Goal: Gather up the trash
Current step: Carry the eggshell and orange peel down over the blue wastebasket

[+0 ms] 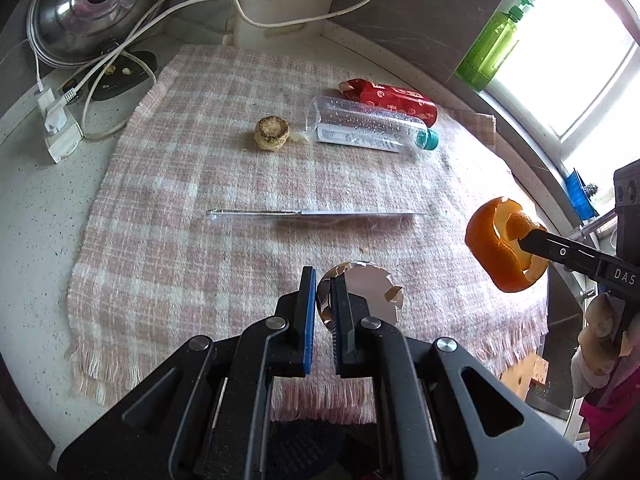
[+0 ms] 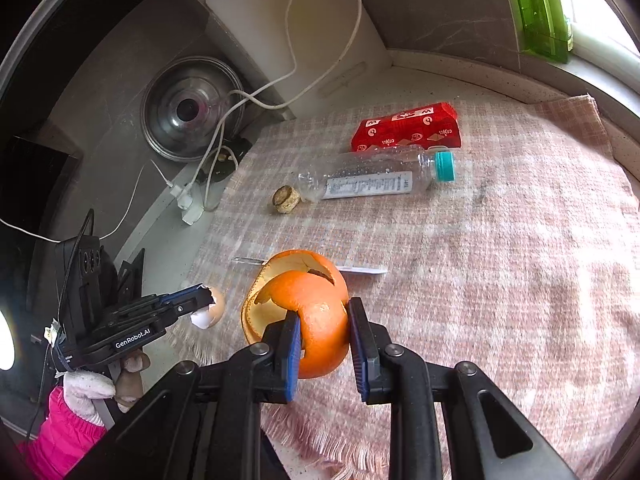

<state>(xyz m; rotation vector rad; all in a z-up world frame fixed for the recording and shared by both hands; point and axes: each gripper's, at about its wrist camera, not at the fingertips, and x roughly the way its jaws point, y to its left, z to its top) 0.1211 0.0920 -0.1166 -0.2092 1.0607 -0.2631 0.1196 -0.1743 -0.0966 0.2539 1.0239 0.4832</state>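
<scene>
While both hand-held tools hang above the near fringe of a pink checked cloth (image 1: 168, 184), the left gripper (image 1: 324, 280) is clenched on a broken eggshell (image 1: 360, 292) and the right gripper (image 2: 324, 336) is clamped on a curl of orange peel (image 2: 308, 308). Only the right wrist view shows the person's white-gloved hand (image 2: 90, 394) and pink sleeve (image 2: 60, 432) behind the left tool; only the left wrist view shows a green pump bottle (image 1: 494, 46) on the far right window ledge and the cloth's whole left edge.

Past the grippers, a thin clear plastic strip (image 1: 316, 214) lies crosswise on the cloth. Farther off sit a small round browned cake (image 1: 272, 133), a clear plastic bottle (image 1: 368, 128) on its side with a teal cap, and, just behind it, a red snack wrapper (image 1: 394, 100).

A speckled pale countertop (image 1: 36, 208) carries the cloth. At far left, a white plug and cables (image 1: 60, 124) lie off the cloth below a steel pot lid (image 1: 96, 4) leaning on the wall. Bare cloth stretches between the strip and the near fringe; the cloth's right side runs close to the window wall.
</scene>
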